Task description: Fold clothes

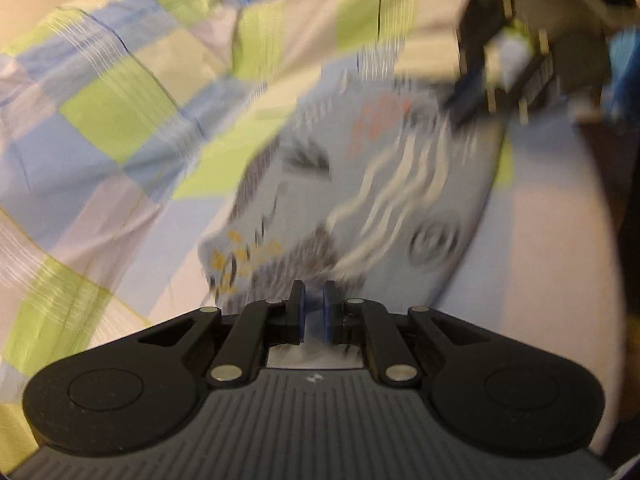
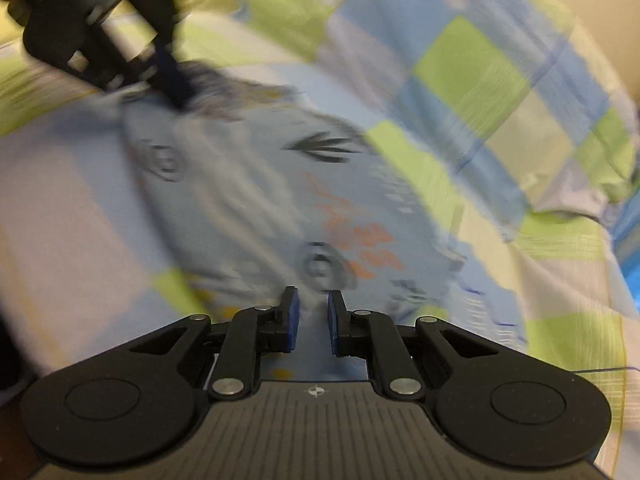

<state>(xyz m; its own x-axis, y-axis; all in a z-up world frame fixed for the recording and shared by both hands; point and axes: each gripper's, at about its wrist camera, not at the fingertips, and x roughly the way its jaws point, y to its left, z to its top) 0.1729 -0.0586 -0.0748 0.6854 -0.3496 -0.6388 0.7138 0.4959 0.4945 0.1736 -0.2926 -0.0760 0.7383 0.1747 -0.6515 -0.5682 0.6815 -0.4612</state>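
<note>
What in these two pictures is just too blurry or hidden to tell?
- Printed pale-blue garment: motion blur in both views smears its lettering and its type.
- Left hand-held gripper: fabric between its pads is unclear.
- Right hand-held gripper: same doubt.
- Checked bedcover: cut off by the frame edges.

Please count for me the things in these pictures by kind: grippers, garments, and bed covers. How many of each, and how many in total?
Grippers: 2, the left gripper and the right gripper.
Garments: 1, a light blue printed garment; blur hides its type.
Bed covers: 1, a checked cover in green, blue and pale squares.
Total: 4
</note>
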